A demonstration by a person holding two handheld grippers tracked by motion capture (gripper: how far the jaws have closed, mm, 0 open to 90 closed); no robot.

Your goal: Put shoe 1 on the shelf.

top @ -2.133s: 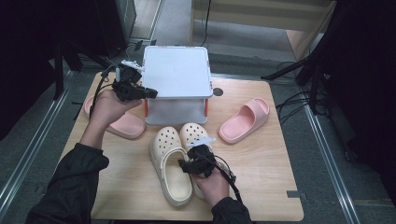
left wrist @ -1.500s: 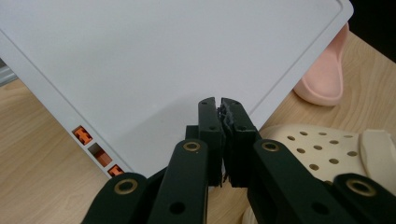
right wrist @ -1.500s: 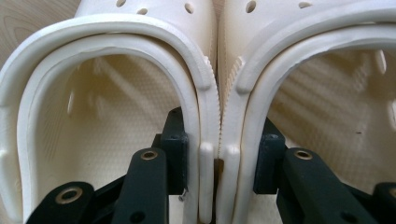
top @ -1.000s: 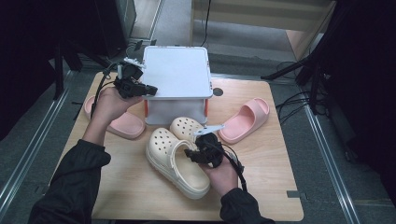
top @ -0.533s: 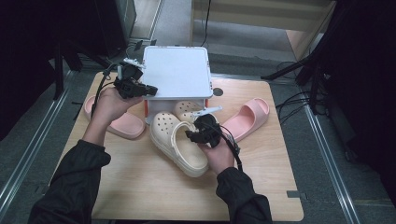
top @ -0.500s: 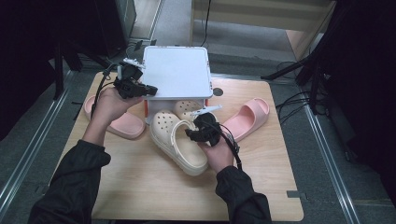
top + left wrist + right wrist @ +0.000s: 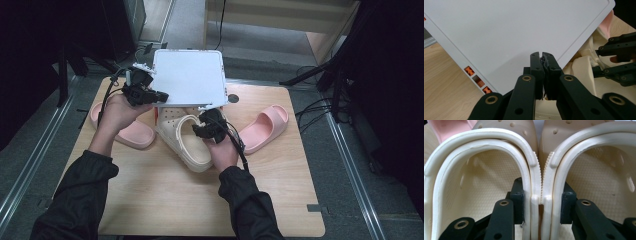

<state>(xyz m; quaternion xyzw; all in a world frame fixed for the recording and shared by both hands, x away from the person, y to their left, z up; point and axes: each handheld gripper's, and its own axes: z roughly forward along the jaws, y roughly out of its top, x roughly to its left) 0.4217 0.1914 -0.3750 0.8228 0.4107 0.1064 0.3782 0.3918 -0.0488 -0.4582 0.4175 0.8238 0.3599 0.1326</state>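
A pair of cream clogs (image 7: 182, 137) lies at the table's middle, toes pointing under a white box lid (image 7: 187, 77). My right gripper (image 7: 202, 127) is shut on the two inner side walls of the clogs (image 7: 481, 170), pinching them together between its jaws (image 7: 540, 192). My left gripper (image 7: 150, 95) is shut on the lid's near edge (image 7: 519, 30) and holds it raised and tilted over the box. The left gripper view has my left gripper (image 7: 542, 56) at the lid's rim, with the clogs (image 7: 584, 70) and the right gripper (image 7: 619, 60) beyond it.
One pink slide (image 7: 125, 132) lies left of the clogs, another (image 7: 262, 127) to their right. Orange latches (image 7: 477, 80) line the box side under the lid. The wooden table (image 7: 165, 200) has bare room near the person. Dark stands and cables surround the table.
My right gripper has carried the pair of clogs away from the person, toward the box and partly under the raised lid. The left gripper and the lid have stayed put.
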